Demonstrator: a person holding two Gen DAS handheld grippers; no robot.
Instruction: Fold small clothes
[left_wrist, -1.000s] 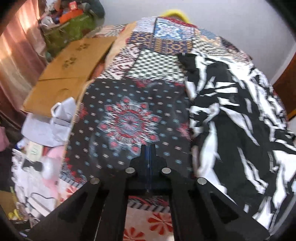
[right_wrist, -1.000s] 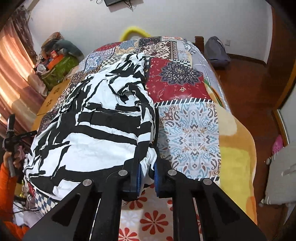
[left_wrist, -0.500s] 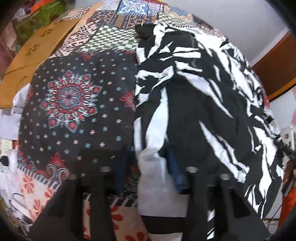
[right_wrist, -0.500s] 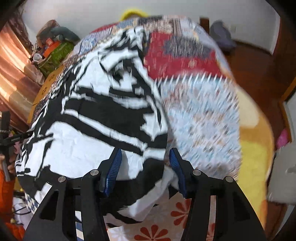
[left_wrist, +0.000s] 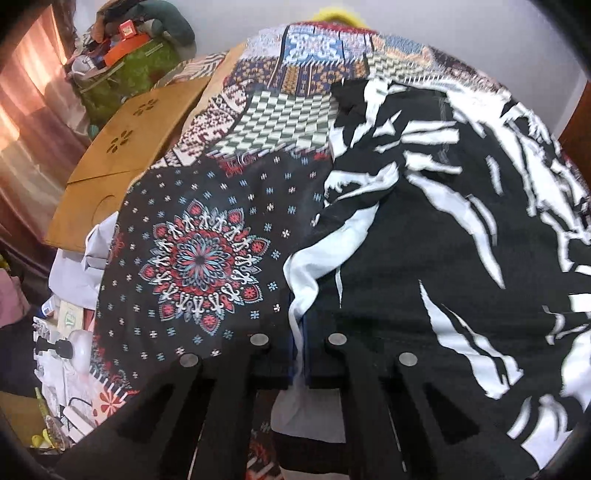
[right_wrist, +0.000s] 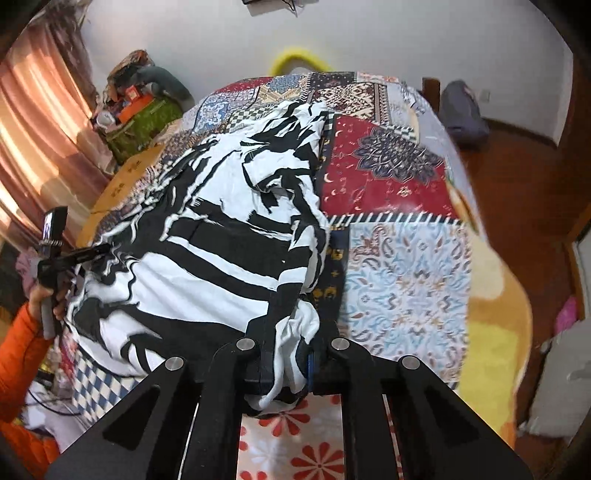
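A black-and-white patterned garment (left_wrist: 424, 240) lies spread on the patchwork bedspread (left_wrist: 199, 258); it also shows in the right wrist view (right_wrist: 221, 240). My left gripper (left_wrist: 299, 354) is shut on the garment's near left corner, with white fabric pinched between its jaws. My right gripper (right_wrist: 286, 365) is shut on the garment's near right corner, with bunched cloth between its jaws. The left gripper also shows at the far left of the right wrist view (right_wrist: 55, 251), held by a hand in an orange sleeve.
A wooden board (left_wrist: 122, 155) lies left of the bed beside a green bag (left_wrist: 125, 74) and clutter. The patchwork bedspread (right_wrist: 399, 258) extends right of the garment. A wooden floor (right_wrist: 517, 177) with a grey bag (right_wrist: 461, 114) lies to the right.
Both grippers closed on the garment's near corners: the left came from the bare bedspread onto the left edge, the right opened, moved in over the right corner and shut on it.
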